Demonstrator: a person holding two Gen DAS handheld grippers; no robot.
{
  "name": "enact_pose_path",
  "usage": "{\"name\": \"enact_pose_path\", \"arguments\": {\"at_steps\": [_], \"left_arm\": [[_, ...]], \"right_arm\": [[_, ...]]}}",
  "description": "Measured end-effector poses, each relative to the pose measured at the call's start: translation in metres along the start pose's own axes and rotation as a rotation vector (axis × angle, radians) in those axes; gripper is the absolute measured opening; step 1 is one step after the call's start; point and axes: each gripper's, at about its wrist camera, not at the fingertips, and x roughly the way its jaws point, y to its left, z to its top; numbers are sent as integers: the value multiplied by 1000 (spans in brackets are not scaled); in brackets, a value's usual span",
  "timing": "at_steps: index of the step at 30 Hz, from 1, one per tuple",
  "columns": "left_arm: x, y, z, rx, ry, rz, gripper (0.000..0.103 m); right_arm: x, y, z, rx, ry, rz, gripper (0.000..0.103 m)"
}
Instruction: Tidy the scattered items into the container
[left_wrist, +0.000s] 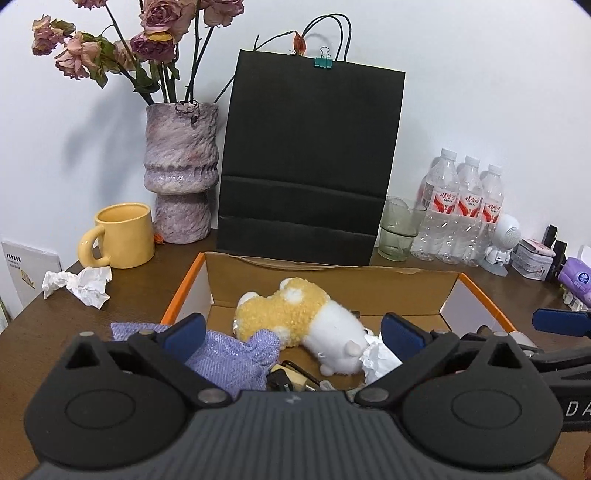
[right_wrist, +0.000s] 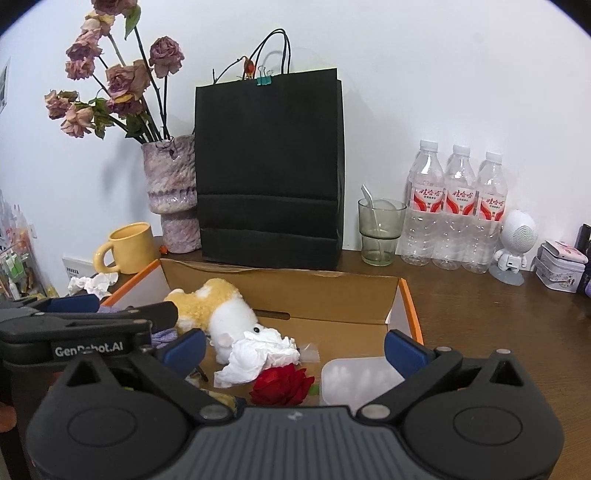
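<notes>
container: the cardboard box (left_wrist: 332, 291) with orange edges sits open on the worktop (right_wrist: 498, 317), in front of a black paper bag (left_wrist: 306, 166).
inside the box: a yellow-and-white plush toy (left_wrist: 303, 325), a purple cloth (left_wrist: 229, 358) draped over the left wall, a crumpled white tissue (right_wrist: 258, 354), a red rose (right_wrist: 280, 384), a clear lidded tub (right_wrist: 358, 380) and some small dark bits I cannot identify.
left gripper (left_wrist: 291, 332): jaws spread wide over the box, nothing between the pads; the cloth lies just under its left finger.
right gripper (right_wrist: 293, 349): jaws also spread wide and empty, above the tissue and rose.
still outside: crumpled paper (left_wrist: 79, 286) lies on the worktop left of the box, near a yellow mug (left_wrist: 122, 236).
progress: most items appear to be in; that paper looks like the remaining piece.
risk, cloth: it hangs over the box edge, so a finger catching it on the way out could drag it back onto the worktop.
risk, reach: going left for the paper passes close to the mug and the flower vase (left_wrist: 181, 173); a wide swing could knock either.
risk, crowding: the two grippers sit close together, so a clash is possible.
</notes>
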Motion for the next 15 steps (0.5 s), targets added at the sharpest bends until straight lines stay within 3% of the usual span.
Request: {"name": "enact_pose_path", "arguments": {"at_steps": [15], "left_arm": [[-100, -2, -12, 40, -12, -44, 103]], "right_arm": [[-96, 24, -21, -16, -40, -1, 103]]}}
